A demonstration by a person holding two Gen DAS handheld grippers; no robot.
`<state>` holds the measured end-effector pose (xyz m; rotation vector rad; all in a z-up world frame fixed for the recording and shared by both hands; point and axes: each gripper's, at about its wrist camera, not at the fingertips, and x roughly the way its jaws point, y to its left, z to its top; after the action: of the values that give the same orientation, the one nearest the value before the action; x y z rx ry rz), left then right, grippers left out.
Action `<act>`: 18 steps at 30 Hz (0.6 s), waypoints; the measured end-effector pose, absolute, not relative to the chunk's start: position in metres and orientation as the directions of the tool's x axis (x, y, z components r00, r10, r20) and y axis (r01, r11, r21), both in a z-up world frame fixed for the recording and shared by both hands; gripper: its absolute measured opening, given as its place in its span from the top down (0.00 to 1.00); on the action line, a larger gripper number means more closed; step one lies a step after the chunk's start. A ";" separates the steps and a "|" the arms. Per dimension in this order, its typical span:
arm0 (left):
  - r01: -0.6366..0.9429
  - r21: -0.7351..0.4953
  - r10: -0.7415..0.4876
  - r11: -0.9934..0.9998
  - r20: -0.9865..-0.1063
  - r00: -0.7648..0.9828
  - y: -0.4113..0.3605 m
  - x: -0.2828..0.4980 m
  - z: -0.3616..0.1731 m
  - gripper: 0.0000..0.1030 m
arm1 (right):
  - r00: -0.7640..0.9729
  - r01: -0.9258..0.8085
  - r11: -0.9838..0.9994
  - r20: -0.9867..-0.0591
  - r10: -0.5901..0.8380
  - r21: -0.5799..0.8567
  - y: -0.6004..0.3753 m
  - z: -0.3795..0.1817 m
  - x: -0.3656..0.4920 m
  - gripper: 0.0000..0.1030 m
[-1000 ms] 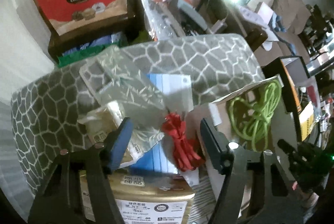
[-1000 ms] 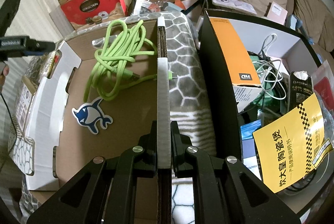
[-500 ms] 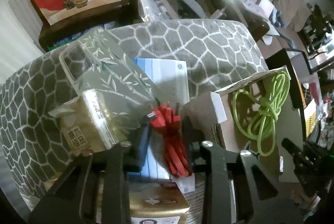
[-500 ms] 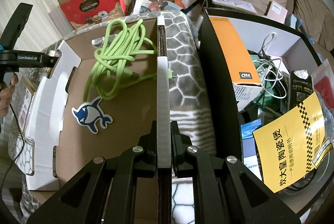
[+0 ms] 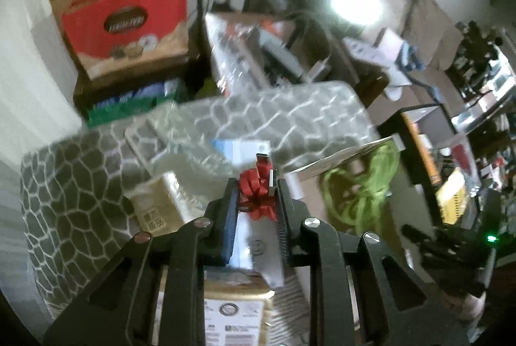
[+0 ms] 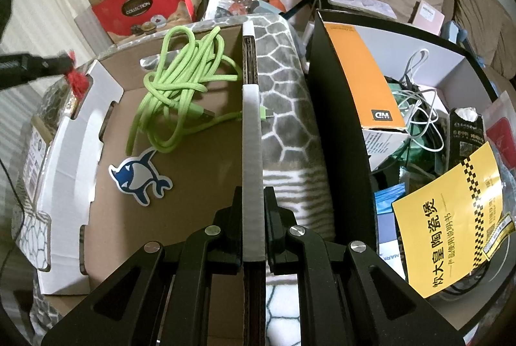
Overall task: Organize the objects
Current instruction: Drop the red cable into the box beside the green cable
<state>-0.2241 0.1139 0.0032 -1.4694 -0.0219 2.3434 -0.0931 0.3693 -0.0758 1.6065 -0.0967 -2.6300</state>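
My left gripper is shut on a coiled red cable with a USB plug sticking up, held above a pile of packets. It also shows in the right wrist view, with the red cable hanging just left of the cardboard box. My right gripper is shut on the right wall of the open cardboard box. A green cable and a blue shark sticker lie inside the box. The green cable also shows in the left wrist view.
Packets and a gold box lie on the grey patterned cushion under my left gripper. A black bin with white cables, an orange box and a yellow leaflet stands right of the cardboard box. Red gift boxes stand behind.
My left gripper closed on the red cable and lifted it off the pile, toward the cardboard box. My right gripper keeps its hold on the box wall.
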 end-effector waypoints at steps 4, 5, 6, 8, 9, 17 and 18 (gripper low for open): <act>-0.363 -0.147 0.308 -0.920 -0.846 -0.436 0.134 -0.212 0.028 0.81 | -0.454 0.015 -0.996 -0.887 -0.081 0.083 0.368 -0.076 -0.093 0.91; -0.374 -0.139 0.308 -0.917 -0.842 -0.442 0.138 -0.210 0.032 0.81 | -0.453 0.015 -0.996 -0.888 -0.081 0.083 0.368 -0.075 -0.094 0.91; -0.386 -0.145 0.320 -0.911 -0.838 -0.441 0.142 -0.207 0.035 0.81 | -0.453 0.015 -0.996 -0.888 -0.082 0.084 0.368 -0.075 -0.094 0.91; -0.411 -0.161 0.347 -0.897 -0.834 -0.430 0.149 -0.203 0.040 0.81 | -0.452 0.014 -0.996 -0.888 -0.086 0.089 0.368 -0.075 -0.094 0.91; -0.428 -0.152 0.348 -0.891 -0.835 -0.427 0.156 -0.200 0.042 0.81 | -0.451 0.014 -0.996 -0.888 -0.085 0.088 0.368 -0.075 -0.094 0.91; -0.528 -0.062 0.271 -0.847 -0.905 -0.329 0.207 -0.193 0.011 0.81 | -0.450 0.015 -0.996 -0.889 -0.084 0.087 0.368 -0.074 -0.095 0.91; -0.529 -0.070 0.273 -0.846 -0.909 -0.316 0.209 -0.193 0.007 0.81 | -0.450 0.015 -0.996 -0.889 -0.084 0.086 0.368 -0.073 -0.095 0.91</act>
<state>-0.1932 0.2089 0.0066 -1.4404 0.3294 2.1837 -0.0947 0.3676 -0.0735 1.6160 -0.1016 -2.6246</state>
